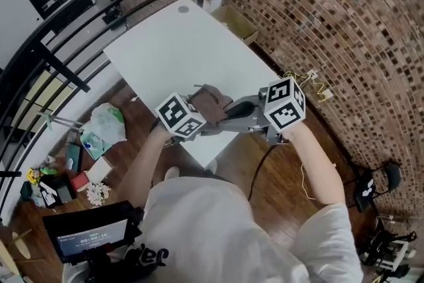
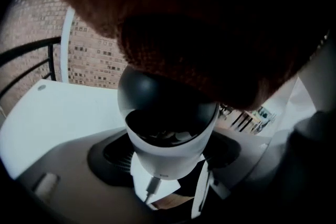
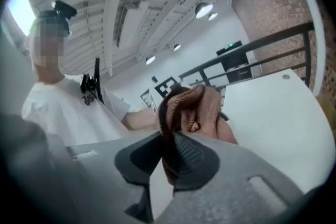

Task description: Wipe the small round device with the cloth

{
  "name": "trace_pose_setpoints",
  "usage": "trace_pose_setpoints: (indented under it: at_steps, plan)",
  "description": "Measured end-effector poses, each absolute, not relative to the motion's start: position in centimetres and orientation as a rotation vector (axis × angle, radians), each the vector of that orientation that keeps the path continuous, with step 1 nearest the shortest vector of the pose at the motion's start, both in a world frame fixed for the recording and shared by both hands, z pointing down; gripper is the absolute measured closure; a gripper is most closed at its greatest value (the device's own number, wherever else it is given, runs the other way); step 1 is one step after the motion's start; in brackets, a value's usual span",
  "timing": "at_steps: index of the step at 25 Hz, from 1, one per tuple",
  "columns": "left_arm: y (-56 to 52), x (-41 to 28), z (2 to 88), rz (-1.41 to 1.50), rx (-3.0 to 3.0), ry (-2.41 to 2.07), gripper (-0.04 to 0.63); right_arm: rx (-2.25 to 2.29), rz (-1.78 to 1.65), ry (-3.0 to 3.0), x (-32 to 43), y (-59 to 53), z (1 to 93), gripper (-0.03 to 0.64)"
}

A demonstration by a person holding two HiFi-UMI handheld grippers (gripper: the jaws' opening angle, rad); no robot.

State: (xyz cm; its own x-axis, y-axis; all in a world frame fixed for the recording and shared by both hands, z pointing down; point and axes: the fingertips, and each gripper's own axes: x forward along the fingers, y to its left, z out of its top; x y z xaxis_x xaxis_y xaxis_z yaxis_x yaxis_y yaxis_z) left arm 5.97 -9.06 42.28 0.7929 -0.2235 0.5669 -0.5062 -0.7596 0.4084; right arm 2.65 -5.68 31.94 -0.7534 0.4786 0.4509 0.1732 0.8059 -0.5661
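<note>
- We see the left gripper (image 2: pixel 169 157) with its jaws set wide and clamped on the small round device (image 2: pixel 168 123), which has a white body and a dark dome.
- The right gripper (image 3: pixel 169 160) has its jaws pinched tight on a bunched brown cloth (image 3: pixel 191 113).
- The cloth lies over the device's top. We find both above the near part of the white table (image 1: pixel 179 50).

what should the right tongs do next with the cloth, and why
Probably slide the cloth sideways across the dome of the small round device. The right tongs are shut on the cloth, the left tongs clamp the device's white body, and the cloth seems to lie over its top.
</note>
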Motion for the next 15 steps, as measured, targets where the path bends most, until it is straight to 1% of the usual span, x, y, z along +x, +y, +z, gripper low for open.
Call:
trace_pose_setpoints:
  at_steps: [4, 8, 12, 15]
  plan:
    - [-9.6, 5.8, 38.8, 0.322, 2.394, -0.479, 0.194, -0.213, 0.849, -2.718, 4.8, -11.5, 28.2, 0.577]
    - [-10.7, 5.2, 34.7, -0.044, 2.346, -0.419, 0.195, 0.094, 0.957, -2.914, 8.1, -15.7, 28.4, 0.577]
    - [-11.6, 3.7, 30.2, -0.401, 2.254, -0.354, 0.195, 0.291, 0.872, -3.044, 9.6, -16.7, 29.3, 0.577]
    - [-11.9, 2.3, 28.5, -0.626, 2.133, -0.271, 0.195, 0.317, 0.785, -3.169, 8.5, -15.8, 28.3, 0.577]
